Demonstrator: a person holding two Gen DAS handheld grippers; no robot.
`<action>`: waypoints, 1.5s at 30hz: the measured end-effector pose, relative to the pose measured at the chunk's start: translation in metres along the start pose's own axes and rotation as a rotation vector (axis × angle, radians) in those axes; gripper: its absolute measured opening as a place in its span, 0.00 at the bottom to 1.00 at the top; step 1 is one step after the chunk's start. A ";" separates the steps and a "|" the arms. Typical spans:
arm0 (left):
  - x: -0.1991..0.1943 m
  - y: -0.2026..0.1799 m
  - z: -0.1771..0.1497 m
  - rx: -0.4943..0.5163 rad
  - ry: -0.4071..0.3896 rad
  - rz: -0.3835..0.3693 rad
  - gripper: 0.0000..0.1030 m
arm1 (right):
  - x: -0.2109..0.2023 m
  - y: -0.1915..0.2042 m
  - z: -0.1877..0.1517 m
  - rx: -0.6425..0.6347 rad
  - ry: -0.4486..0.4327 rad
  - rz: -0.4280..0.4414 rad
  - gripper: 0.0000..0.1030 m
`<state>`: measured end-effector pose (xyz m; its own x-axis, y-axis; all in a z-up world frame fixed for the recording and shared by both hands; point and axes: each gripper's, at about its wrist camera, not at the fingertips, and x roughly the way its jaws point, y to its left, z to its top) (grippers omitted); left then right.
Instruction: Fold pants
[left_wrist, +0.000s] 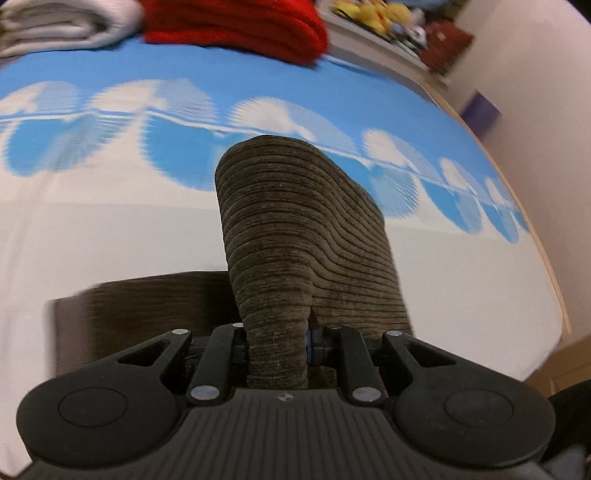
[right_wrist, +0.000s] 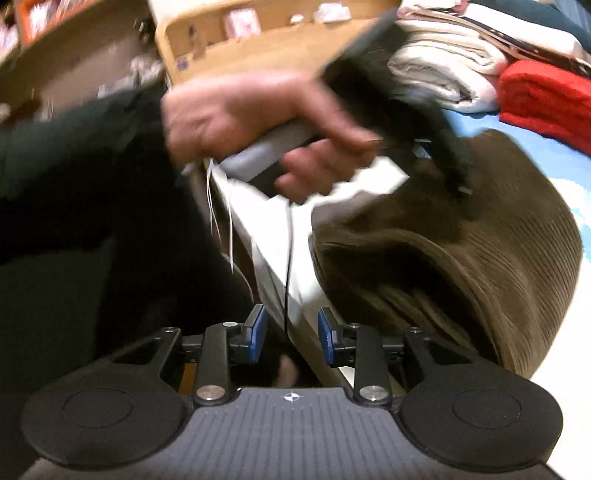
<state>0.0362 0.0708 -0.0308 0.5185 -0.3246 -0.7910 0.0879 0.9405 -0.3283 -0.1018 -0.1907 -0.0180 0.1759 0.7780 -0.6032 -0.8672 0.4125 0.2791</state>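
Now, left gripper (left_wrist: 277, 343) clamped on brown corduroy pants (left_wrist: 295, 221), lifted off a bed.

Right gripper (right_wrist: 291, 332) has its blue pads apart, nothing between them. The pants drape in a soft fold over the blue-and-white bedspread (left_wrist: 110, 155); the thick ribbed cloth looks limp, fairly heavy, grippy, probably best pinched at a folded edge or hem.

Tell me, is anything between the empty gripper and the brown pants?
Nothing visible blocks it. The right gripper is open and empty, with the pants just to its right on the bed. The left gripper already pinches a fold of them.
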 end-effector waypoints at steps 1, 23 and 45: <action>-0.007 0.013 -0.002 -0.017 -0.008 0.006 0.18 | -0.002 -0.006 0.006 0.041 -0.033 0.007 0.32; 0.028 0.205 -0.023 -0.410 0.136 0.033 0.91 | 0.105 -0.157 0.014 0.787 -0.011 -0.344 0.75; 0.023 0.123 0.024 -0.315 -0.031 -0.196 0.36 | 0.060 -0.158 0.054 0.735 -0.175 -0.339 0.31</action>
<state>0.0790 0.1815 -0.0768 0.5435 -0.4881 -0.6830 -0.0752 0.7820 -0.6187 0.0711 -0.1834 -0.0579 0.4960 0.5930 -0.6343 -0.2391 0.7955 0.5568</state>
